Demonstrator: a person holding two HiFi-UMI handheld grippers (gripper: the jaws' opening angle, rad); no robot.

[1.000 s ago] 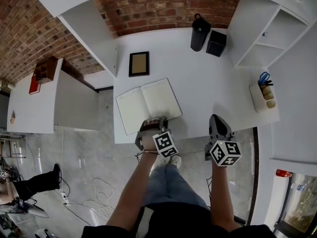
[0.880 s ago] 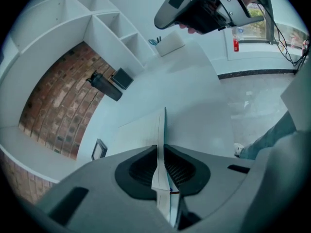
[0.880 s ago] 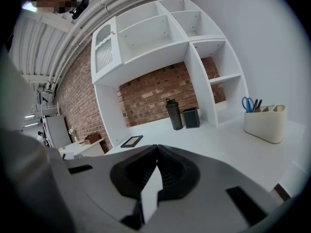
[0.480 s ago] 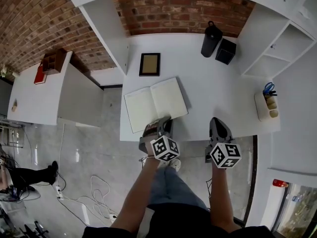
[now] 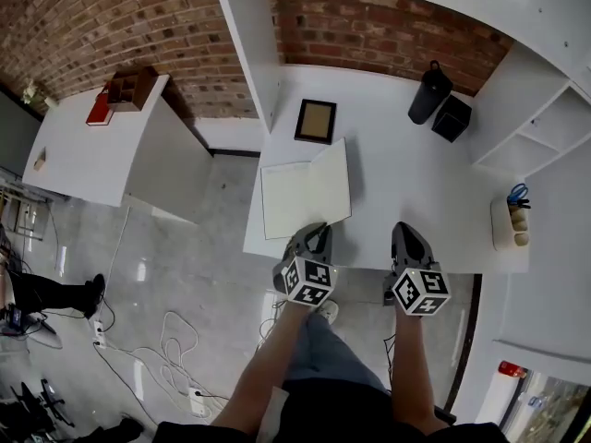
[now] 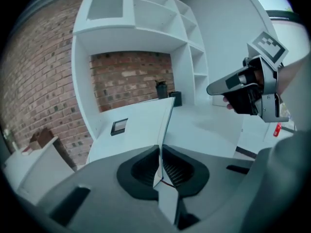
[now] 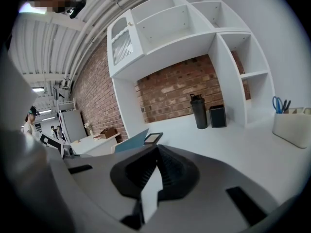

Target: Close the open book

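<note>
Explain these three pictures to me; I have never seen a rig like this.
A person holds two handheld grippers, each with a marker cube. The head view looks down from the person's head; each gripper view looks along one gripper's jaws. The left gripper is shut on the right half of the open book, which stands raised. The right gripper is shut and empty. Also on the white desk: a picture frame, a black bottle, a black box and a pen holder.

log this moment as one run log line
step: book mid-close | left hand-held gripper: shut on book right half, raised steeply off desk | right hand-held gripper: shut, empty | book: not yet closed
</note>
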